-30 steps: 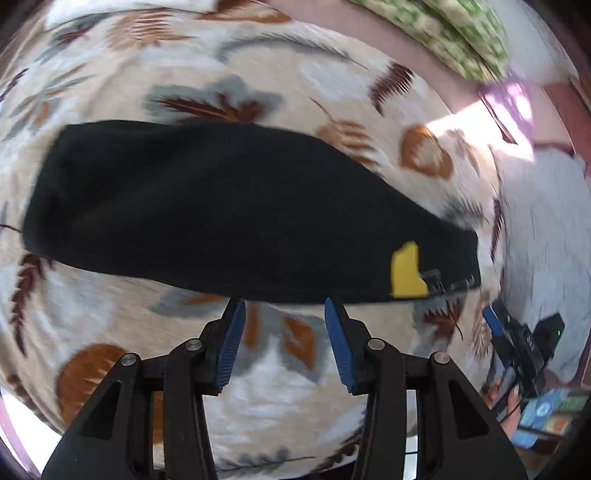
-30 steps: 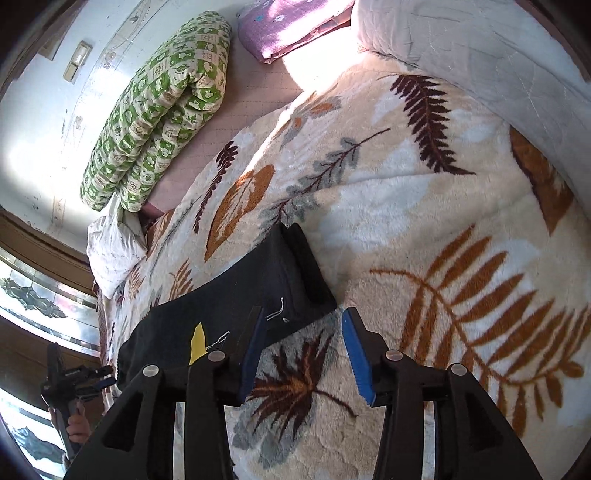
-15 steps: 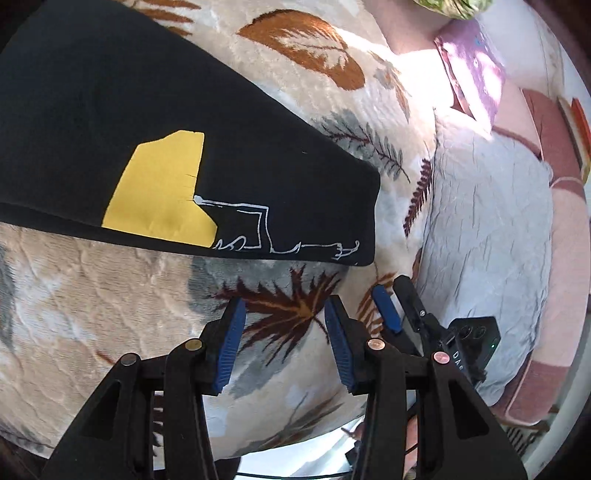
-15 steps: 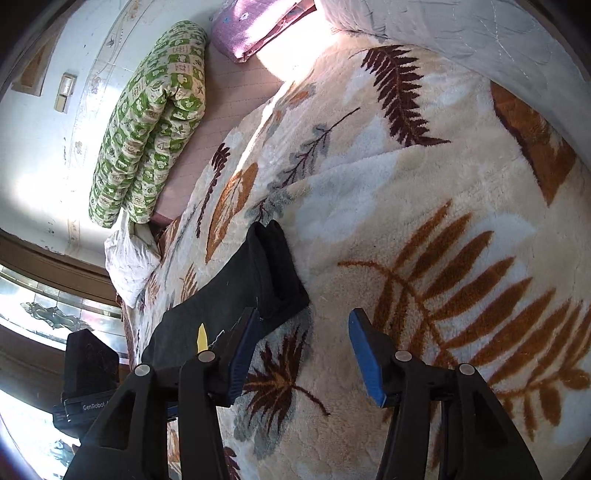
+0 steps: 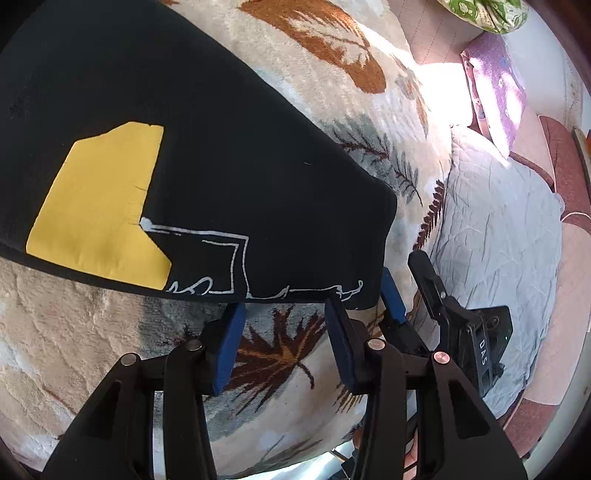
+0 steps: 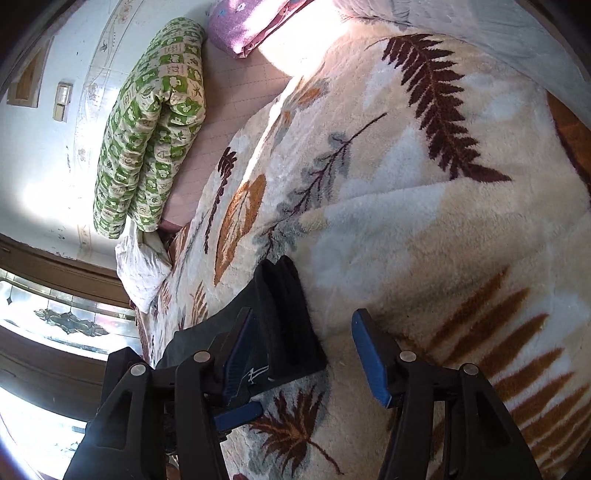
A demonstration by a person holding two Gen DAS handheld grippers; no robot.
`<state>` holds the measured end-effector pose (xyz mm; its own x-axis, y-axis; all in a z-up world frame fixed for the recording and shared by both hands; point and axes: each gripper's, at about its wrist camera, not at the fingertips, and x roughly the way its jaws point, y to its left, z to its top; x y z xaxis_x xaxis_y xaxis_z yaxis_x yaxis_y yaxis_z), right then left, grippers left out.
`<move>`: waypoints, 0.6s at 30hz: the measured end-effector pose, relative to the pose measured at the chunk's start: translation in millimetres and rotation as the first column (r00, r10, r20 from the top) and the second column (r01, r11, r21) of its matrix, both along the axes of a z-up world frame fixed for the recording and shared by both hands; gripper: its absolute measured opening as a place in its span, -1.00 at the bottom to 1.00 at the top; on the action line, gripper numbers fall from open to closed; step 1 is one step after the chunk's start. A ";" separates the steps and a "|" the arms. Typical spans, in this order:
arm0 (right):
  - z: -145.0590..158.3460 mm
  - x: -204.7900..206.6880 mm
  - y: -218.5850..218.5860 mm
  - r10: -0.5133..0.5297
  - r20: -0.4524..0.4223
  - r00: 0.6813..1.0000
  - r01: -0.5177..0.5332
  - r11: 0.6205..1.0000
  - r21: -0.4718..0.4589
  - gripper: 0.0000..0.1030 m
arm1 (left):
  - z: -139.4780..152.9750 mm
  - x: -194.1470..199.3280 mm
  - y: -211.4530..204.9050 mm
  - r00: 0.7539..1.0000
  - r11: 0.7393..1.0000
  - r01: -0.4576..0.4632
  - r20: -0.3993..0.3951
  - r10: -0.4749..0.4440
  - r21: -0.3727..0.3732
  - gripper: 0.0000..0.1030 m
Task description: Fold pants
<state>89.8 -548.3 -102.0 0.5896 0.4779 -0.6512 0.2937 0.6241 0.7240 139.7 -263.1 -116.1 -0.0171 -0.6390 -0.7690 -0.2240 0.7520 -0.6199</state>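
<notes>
The black pants lie flat on the bed, spread over a cream fleece blanket patterned with brown ferns and leaves. A yellow patch and a thin white line drawing mark the fabric close to one end, and that end sits near the blanket's edge. In the right wrist view the same end shows as stacked dark layers, so the pants are already doubled over. The left tongs hover just short of the printed hem, blue pads spread apart with only blanket showing between them. The right tongs stand spread as well, one blue pad over the pants' corner and the other out over bare blanket; I cannot tell if that pad touches the cloth. From the left wrist view the right tongs appear just beside the pants' corner. Farther up the bed lie a green patterned quilt, rolled against the wall, a purple pillow, and a pale grey quilted cover beside the blanket.
</notes>
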 end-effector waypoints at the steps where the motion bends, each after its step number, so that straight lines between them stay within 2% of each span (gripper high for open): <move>1: -2.5 5.2 -0.2 0.004 -0.005 1.000 -0.004 1.000 0.004 0.11 | -1.0 0.5 0.3 1.000 1.000 -0.002 -0.003 0.002 -0.002 -0.17; 4: -11.5 23.0 -0.6 0.029 -0.006 1.000 -0.029 0.998 0.049 0.11 | -3.7 2.5 -0.9 1.000 1.000 -0.008 -0.009 0.007 -0.013 -0.17; 8: -18.9 46.5 8.0 0.111 0.008 0.994 -0.112 0.990 0.087 0.11 | -5.8 5.7 -5.5 1.000 1.000 -0.006 -0.004 0.006 -0.015 -0.17; 14: -18.3 77.1 31.1 0.249 0.007 0.968 -0.250 0.968 0.033 0.09 | -4.8 9.0 -13.1 1.000 1.000 0.004 0.011 -0.004 0.006 -0.17; 15: -18.2 81.3 33.5 0.261 0.000 0.965 -0.261 0.965 0.021 0.03 | -4.6 9.8 -14.0 1.000 1.000 0.008 0.011 -0.008 0.012 -0.17; 16: -17.9 84.6 34.7 0.264 -0.010 0.964 -0.264 0.964 0.007 -0.16 | -4.7 12.6 -16.0 1.000 1.000 0.007 0.010 -0.007 0.017 -0.17; 17: -17.9 87.0 35.0 0.264 -0.024 0.964 -0.264 0.964 -0.008 -0.46 | -4.7 14.7 -18.3 1.000 1.000 0.006 0.010 -0.006 0.021 -0.17; 18: -18.7 88.9 35.4 0.270 -0.042 0.962 -0.272 0.962 -0.025 -0.55 | -5.0 16.3 -20.7 1.000 0.999 0.010 0.009 -0.010 0.030 -0.17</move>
